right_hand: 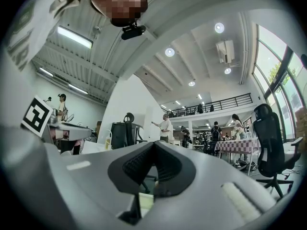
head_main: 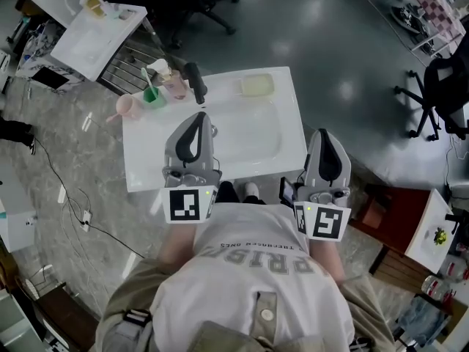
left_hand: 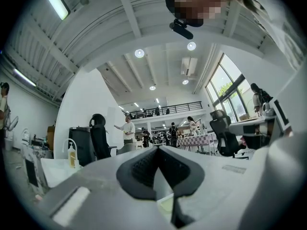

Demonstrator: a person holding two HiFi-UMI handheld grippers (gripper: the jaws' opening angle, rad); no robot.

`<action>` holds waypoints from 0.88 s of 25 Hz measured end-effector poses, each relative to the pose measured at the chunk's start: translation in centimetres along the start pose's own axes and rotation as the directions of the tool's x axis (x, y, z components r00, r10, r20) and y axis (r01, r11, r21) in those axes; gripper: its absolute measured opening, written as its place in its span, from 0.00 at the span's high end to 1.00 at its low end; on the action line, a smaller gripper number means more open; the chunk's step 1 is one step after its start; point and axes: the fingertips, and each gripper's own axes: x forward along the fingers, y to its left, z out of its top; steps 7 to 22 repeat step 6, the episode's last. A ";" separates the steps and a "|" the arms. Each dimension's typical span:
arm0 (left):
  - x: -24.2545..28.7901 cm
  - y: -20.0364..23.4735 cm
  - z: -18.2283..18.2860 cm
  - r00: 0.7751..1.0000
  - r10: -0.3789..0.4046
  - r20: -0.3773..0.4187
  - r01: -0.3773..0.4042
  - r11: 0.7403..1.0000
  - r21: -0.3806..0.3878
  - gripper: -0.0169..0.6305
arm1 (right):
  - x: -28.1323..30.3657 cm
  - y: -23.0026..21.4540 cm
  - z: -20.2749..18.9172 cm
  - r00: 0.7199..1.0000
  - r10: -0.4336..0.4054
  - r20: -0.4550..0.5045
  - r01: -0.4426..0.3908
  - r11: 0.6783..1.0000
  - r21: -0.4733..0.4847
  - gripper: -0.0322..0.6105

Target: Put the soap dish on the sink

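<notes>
The left gripper (head_main: 196,117) is held over the near part of the sink (head_main: 143,169). Its grey shells and black ribbed pads are pressed together, and nothing is held between them. The right gripper (head_main: 325,135) is held beyond the sink's right edge, above the grey floor (head_main: 352,64). Its jaws are likewise closed and empty.

The sink is a white, glossy, rectangular slab with a shallow, round-cornered basin. The soap dish (head_main: 256,86) is a pale yellow-green rounded rectangle with a low rim. It lies flat on the sink's far rim, ahead and to the right of the left gripper and ahead and to the left of the right gripper, well apart from both. Its long axis runs along that rim, across the line in which the grippers point.

The bare basin lies between the left gripper and the dish. Ahead and to the left of the left gripper are grouped a black faucet (head_main: 196,81), a pink tumbler (head_main: 174,86), a green cup (head_main: 153,94) holding a toothbrush, and a pink mug (head_main: 128,107) at the sink's left edge.
</notes>
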 end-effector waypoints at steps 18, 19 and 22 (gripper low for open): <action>0.6 0.8 0.6 0.999 0.028 0.016 -0.028 0.999 0.017 0.96 | 0.3 -0.8 0.0 1.000 0.001 0.000 -0.001 1.000 -0.008 0.95; 0.6 0.8 0.6 0.999 0.028 0.016 -0.028 0.999 0.017 0.96 | 0.3 -0.8 0.0 1.000 0.001 0.000 -0.001 1.000 -0.008 0.95; 0.6 0.8 0.6 0.999 0.028 0.016 -0.028 0.999 0.017 0.96 | 0.3 -0.8 0.0 1.000 0.001 0.000 -0.001 1.000 -0.008 0.95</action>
